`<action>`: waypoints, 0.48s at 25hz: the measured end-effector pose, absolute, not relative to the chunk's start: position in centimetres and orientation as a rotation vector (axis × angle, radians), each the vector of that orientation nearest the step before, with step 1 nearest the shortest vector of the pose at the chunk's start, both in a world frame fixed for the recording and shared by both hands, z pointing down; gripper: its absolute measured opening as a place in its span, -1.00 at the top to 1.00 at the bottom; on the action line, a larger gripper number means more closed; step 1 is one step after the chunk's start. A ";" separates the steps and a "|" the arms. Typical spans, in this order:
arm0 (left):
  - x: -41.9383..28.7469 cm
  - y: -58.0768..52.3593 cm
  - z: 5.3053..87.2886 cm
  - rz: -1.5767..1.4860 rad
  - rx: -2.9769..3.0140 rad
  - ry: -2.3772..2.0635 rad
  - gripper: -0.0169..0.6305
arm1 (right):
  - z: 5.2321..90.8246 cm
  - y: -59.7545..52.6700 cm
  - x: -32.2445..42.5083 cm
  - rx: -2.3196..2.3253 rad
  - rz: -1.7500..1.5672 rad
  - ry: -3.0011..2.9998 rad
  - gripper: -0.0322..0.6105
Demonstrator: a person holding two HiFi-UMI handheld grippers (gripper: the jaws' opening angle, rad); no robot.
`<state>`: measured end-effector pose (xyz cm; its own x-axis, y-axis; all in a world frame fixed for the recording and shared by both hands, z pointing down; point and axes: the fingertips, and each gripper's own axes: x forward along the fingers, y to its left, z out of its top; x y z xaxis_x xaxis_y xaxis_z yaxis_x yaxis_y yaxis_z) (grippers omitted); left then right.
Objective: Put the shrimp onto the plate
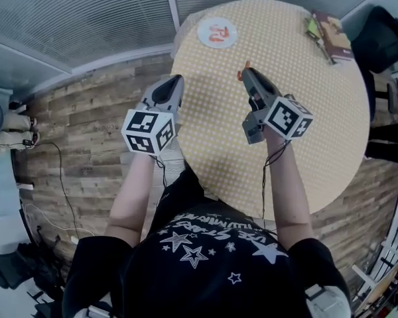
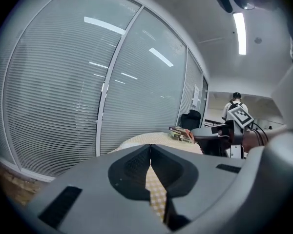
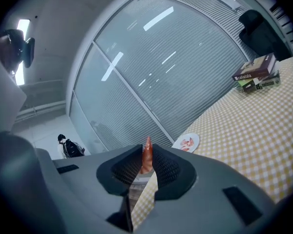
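An orange shrimp [image 3: 147, 156] is pinched between the jaws of my right gripper [image 1: 247, 72], which is shut on it and held above the round yellow-checked table [image 1: 305, 98]; its tip [image 1: 240, 75] pokes out at the jaw ends. The white plate [image 1: 217, 32] with a red print lies at the table's far left edge, also seen small in the right gripper view as the plate [image 3: 186, 142]. My left gripper [image 1: 176, 83] is shut with nothing in it, hovering at the table's left rim.
A stack of books [image 1: 330, 35] lies at the table's far right; the same books [image 3: 256, 73] appear in the right gripper view. Glass walls with blinds [image 1: 86, 18] stand behind the table. Wooden floor [image 1: 79, 144] with cables lies to the left. A dark chair [image 1: 385, 38] stands at the right.
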<state>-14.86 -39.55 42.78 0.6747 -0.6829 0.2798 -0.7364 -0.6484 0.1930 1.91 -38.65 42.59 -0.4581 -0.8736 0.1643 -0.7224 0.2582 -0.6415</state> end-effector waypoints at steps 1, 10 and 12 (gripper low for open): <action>-15.1 -40.4 43.1 0.270 2.598 -1.125 0.92 | 43.0 -39.3 1.6 -1.497 -0.998 2.303 0.68; -15.5 -47.0 44.1 0.278 2.603 -1.072 0.92 | 44.5 -45.9 -0.7 -1.550 -1.029 2.329 0.68; -15.3 -48.3 44.4 0.285 2.604 -1.056 0.92 | 44.7 -47.5 -0.9 -1.572 -1.026 2.336 0.68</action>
